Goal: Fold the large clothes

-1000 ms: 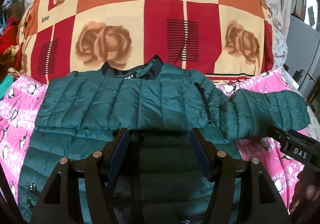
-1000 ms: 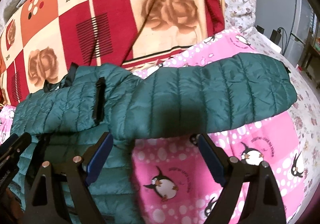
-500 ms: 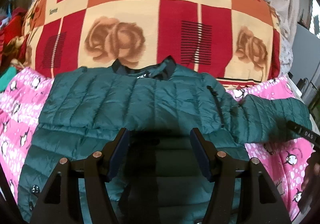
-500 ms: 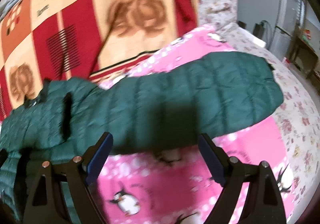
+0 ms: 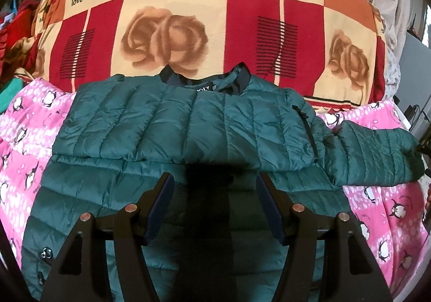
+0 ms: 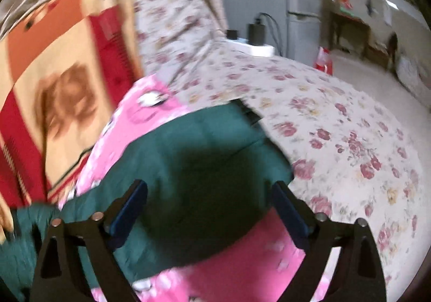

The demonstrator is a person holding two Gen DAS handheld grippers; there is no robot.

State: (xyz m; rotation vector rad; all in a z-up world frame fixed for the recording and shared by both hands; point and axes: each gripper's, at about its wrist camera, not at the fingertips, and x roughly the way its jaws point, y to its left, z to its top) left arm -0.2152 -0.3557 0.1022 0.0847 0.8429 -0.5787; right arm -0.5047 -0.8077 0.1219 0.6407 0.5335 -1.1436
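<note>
A dark green quilted puffer jacket [image 5: 188,124] lies flat on a pink penguin-print blanket [image 5: 24,124], collar toward the far side. One sleeve is folded across the chest; the other sleeve [image 5: 377,156] stretches out to the right. My left gripper [image 5: 214,188] is open and empty, hovering over the jacket's lower middle. My right gripper [image 6: 210,194] is open and empty, right above the cuff end of the outstretched sleeve [image 6: 204,156]. The right wrist view is motion-blurred.
A large red, orange and cream rose-print quilt [image 5: 215,19] is piled behind the collar. A floral bedsheet [image 6: 336,118] covers the bed to the right. A white bedside unit with chargers [image 6: 256,43] and a floor beyond [image 6: 377,78] lie past the bed edge.
My right gripper swept right along the outstretched sleeve to its cuff end. My left gripper shifted slightly left and back; the jacket has not moved.
</note>
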